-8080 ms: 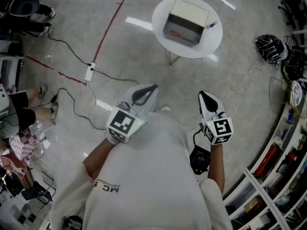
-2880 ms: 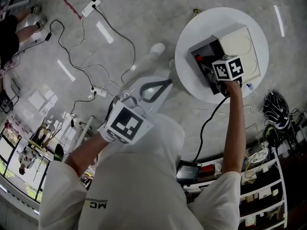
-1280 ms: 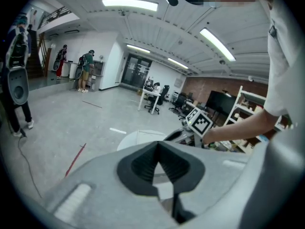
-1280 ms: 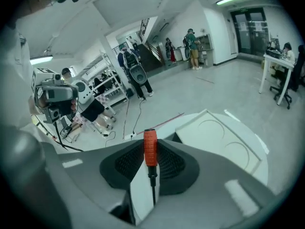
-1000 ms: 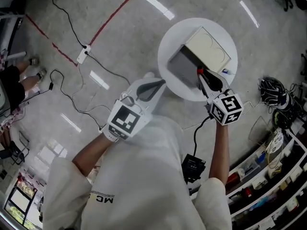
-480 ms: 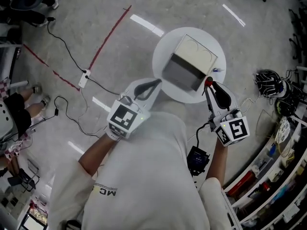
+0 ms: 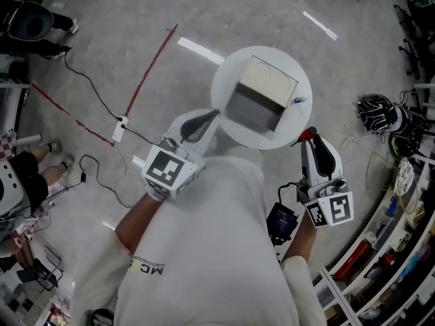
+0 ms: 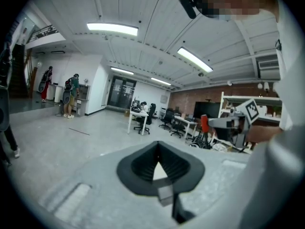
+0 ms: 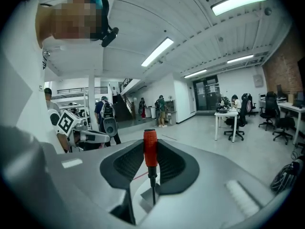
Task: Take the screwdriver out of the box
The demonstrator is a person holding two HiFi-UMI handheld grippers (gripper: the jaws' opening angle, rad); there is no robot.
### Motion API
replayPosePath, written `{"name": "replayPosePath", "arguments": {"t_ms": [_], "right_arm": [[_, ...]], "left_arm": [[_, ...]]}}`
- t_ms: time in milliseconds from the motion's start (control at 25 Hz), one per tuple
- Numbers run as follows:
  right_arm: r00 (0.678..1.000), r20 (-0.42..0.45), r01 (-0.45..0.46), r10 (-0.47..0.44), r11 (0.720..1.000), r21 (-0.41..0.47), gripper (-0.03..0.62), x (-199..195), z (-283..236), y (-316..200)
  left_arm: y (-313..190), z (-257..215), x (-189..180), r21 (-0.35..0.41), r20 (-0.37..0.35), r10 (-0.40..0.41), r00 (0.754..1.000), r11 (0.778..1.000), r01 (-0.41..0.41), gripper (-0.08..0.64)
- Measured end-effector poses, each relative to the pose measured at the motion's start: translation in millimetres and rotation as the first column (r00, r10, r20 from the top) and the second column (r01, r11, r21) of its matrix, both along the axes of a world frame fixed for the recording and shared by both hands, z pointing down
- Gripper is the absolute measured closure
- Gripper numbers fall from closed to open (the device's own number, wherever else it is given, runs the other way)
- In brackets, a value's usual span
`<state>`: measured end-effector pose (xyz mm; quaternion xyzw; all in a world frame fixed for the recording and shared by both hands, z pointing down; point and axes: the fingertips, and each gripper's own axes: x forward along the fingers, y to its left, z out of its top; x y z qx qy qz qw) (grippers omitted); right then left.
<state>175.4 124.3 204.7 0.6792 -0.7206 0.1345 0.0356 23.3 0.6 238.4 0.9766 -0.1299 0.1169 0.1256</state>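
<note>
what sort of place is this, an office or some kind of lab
Probably an open-plan office doubling as a lab or workshop: desks and office chairs across the room, stocked shelving along one side, and a power strip lying loose underfoot.

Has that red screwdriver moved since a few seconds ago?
Yes: the screwdriver, clamped in the right gripper, has left the box, clear of the round table.

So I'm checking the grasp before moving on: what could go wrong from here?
The red-handled screwdriver stands upright between the right gripper's fingers, gripped on the handle alone, so it may pivot or slip. It hangs beyond the round white table, over the floor, so a slip likely means a drop there.
</note>
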Motion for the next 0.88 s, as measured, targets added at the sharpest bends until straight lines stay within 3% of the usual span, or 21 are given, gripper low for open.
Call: {"name": "replayPosePath", "arguments": {"t_ms": [360,880], "right_arm": [[0.996,0.013,-0.089,0.089,0.995,0.044,0.511,-8.5,-8.9,40.8],[0.991,0.011,-0.132,0.132,0.990,0.038,0.509,-18.1,9.3,54.8]], "left_arm": [[13.0,-14.3,-3.0,0.035,-0.024,0.011,1.000,0.999,-0.010,0.560],[32.9,-10.0,3.9,0.031,-0.017,0.066,0.998,0.997,-0.065,0.560]]}}
